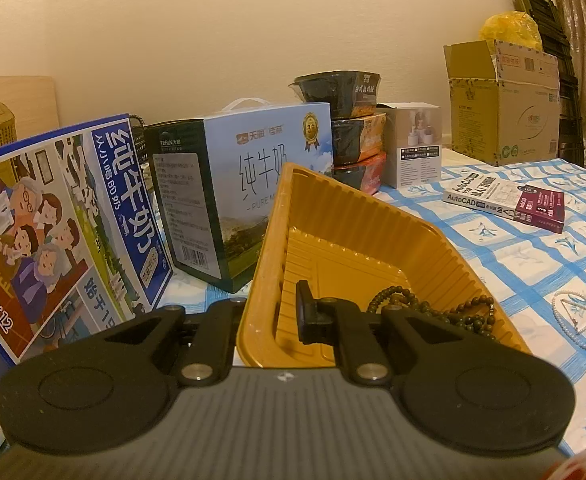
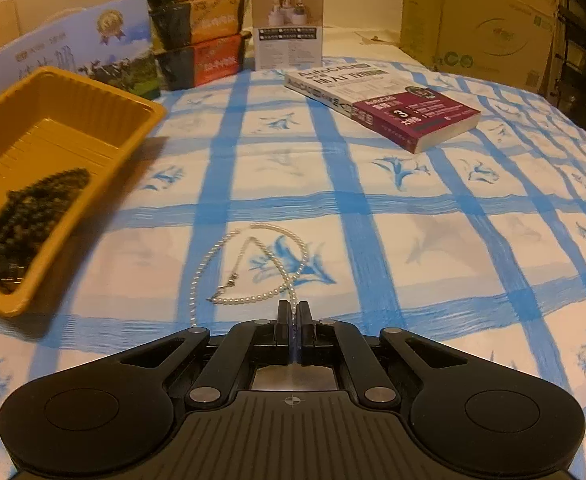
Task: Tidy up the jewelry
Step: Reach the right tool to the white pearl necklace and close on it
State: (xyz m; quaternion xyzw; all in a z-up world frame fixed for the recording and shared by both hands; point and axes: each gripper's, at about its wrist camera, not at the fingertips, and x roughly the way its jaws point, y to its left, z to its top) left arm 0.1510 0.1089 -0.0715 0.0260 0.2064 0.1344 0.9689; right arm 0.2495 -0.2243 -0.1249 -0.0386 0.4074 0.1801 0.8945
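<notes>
Here, left hand-held gripper clamps one tray; right pinches one pearl necklace.

dark beads in tray, pearl necklace right

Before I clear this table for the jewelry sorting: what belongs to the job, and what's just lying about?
Job: yellow tray, dark bead necklace, pearl necklace.
Lying about: AutoCAD book, milk cartons, stacked food bowls, cardboard box.

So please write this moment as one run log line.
left gripper: shut on tray wall | right gripper: shut on pearl necklace | dark beads: in tray
</notes>
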